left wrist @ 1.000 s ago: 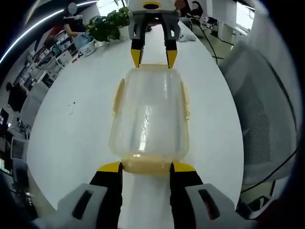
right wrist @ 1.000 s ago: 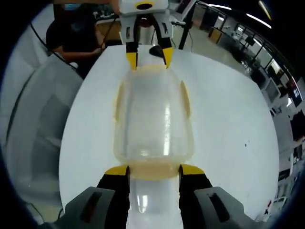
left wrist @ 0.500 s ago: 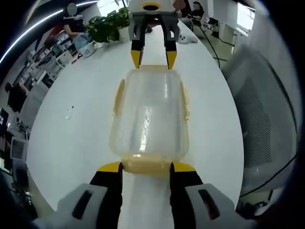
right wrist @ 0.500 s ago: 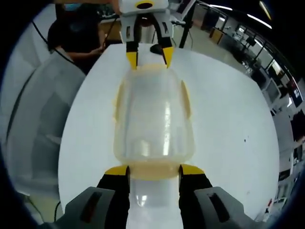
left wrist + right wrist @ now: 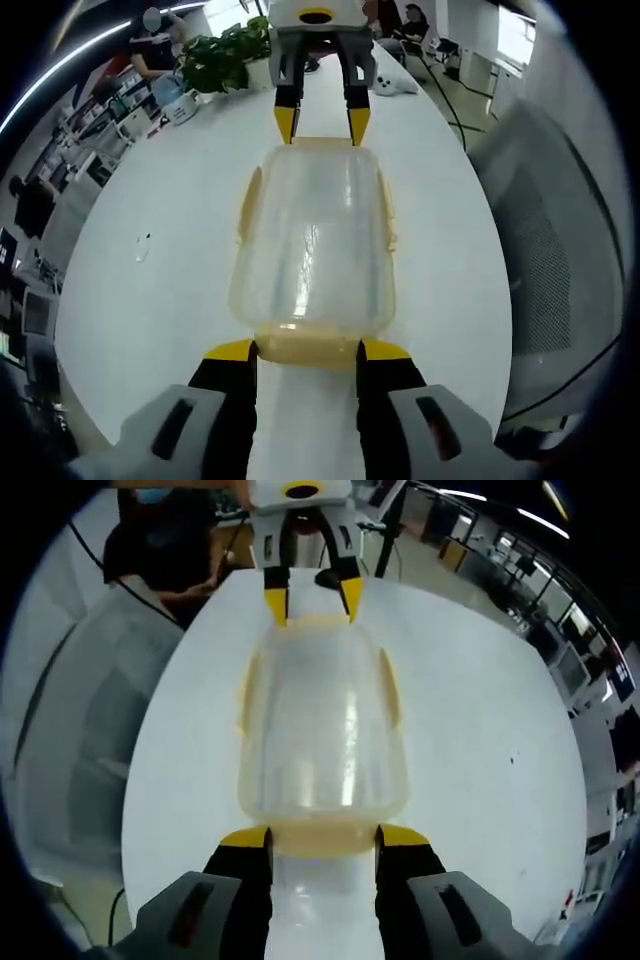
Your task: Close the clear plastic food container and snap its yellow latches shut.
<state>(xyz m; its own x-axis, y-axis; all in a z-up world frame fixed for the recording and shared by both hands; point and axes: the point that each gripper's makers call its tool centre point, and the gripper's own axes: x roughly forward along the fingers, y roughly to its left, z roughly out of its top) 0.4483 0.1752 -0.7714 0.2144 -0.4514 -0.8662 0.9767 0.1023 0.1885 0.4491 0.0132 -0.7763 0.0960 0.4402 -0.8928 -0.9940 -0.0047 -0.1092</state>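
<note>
The clear plastic food container [image 5: 312, 240] lies on the white table [image 5: 150, 300] with its lid on. Yellow latches run along its long sides [image 5: 247, 200] and a yellow latch edge [image 5: 305, 346] sits at the near end. My left gripper [image 5: 308, 350] is open, its yellow tips on either side of that end. My right gripper [image 5: 322, 120] faces it from the far end, also open. In the right gripper view the container [image 5: 322, 725] lies between my right gripper [image 5: 325, 837] and the left gripper [image 5: 312, 598].
A grey mesh chair [image 5: 545, 250] stands close beside the table; in the right gripper view that chair [image 5: 75, 750] is at the left. A potted plant [image 5: 225, 55] stands at the table's far end. A seated person in black [image 5: 160, 550] is beyond the other end.
The table and room have slid slightly behind the container in both views. The container keeps its place between the two grippers, and both sets of jaws stay as wide as before.
</note>
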